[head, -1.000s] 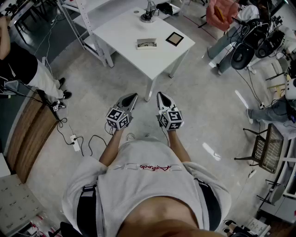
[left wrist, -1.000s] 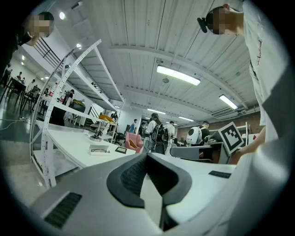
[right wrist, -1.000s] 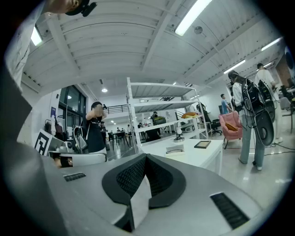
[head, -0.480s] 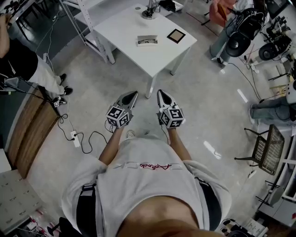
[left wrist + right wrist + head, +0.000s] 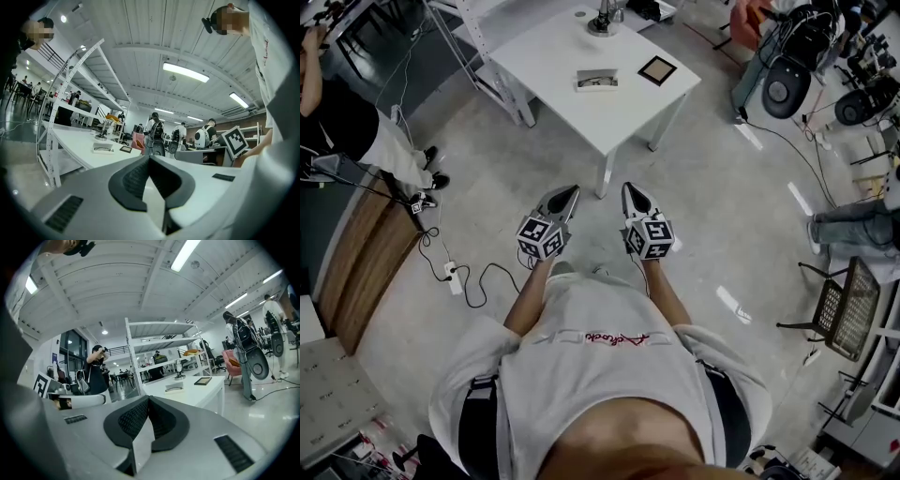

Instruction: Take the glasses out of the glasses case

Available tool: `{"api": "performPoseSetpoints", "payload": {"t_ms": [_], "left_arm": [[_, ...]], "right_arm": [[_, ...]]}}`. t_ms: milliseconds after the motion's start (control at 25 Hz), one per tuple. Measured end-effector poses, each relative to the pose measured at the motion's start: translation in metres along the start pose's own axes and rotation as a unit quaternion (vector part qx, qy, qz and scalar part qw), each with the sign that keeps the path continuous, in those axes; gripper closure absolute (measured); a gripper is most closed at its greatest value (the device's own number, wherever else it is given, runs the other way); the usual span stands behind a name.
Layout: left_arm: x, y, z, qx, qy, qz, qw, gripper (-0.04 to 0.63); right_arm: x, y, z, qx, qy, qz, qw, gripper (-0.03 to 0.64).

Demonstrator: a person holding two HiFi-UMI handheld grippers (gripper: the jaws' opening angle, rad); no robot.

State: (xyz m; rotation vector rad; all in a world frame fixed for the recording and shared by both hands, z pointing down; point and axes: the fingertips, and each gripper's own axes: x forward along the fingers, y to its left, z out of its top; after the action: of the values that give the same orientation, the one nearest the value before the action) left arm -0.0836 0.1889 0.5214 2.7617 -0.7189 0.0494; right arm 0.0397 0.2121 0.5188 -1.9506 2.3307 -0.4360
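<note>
Only its view shows right gripper point(image 5: 149, 398) closed.

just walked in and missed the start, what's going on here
A person stands on the floor a little short of a white table, holding a gripper in each hand, both pointed toward it. The left gripper and the right gripper each have their jaws together with nothing between them. The glasses case lies on the table beside a dark square item, out of reach and not yet touched. Whether the case is open is too small to tell.
</note>
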Motion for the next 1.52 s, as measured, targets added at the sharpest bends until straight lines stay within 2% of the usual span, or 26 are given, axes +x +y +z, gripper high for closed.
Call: {"api": "performPoseSetpoints", "payload": {"t_ms": [400,800,1520], "left_arm": [[0.015,-0.008,-0.011,-0.007,0.0,0.003,1.0,0.592],[0.04,0.012,-0.014,-0.012,0.003,0.0,0.9999,0.592],[0.131,0.118,0.014,-0.024,0.005,-0.018,0.9995,0.592]], "right_arm": [[-0.002,-0.015,-0.007,-0.002,0.009,0.009,1.0,0.604],[0.028,-0.029,-0.01,0.0,0.013,0.015,1.0,0.604],[0.164,-0.067,0.008,-0.014,0.029,0.02,0.999,0.604]]}}
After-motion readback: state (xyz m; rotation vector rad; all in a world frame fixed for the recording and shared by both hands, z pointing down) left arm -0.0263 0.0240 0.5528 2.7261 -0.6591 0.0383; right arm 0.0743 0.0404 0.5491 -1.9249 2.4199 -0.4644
